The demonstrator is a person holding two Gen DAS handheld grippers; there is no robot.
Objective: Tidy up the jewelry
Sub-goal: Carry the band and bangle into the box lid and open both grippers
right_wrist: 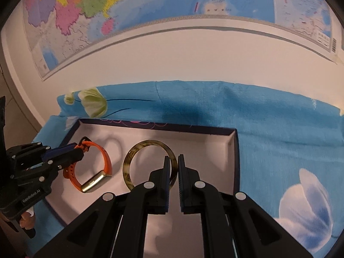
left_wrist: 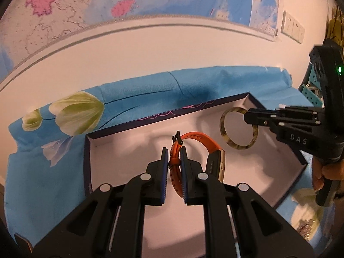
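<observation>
I am working in what looks like a room in a home. A big coloured map hangs on a plain pale wall, with a white socket plate beside it. The tabletop is covered by a blue cloth printed with large flowers, the sort of household fabric I'd expect in a bedroom or study.

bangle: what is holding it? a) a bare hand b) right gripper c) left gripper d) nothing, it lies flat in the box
b, the right gripper is shut on the bangle's rim and holds it upright over the box, while the left gripper holds the orange watch.
</observation>
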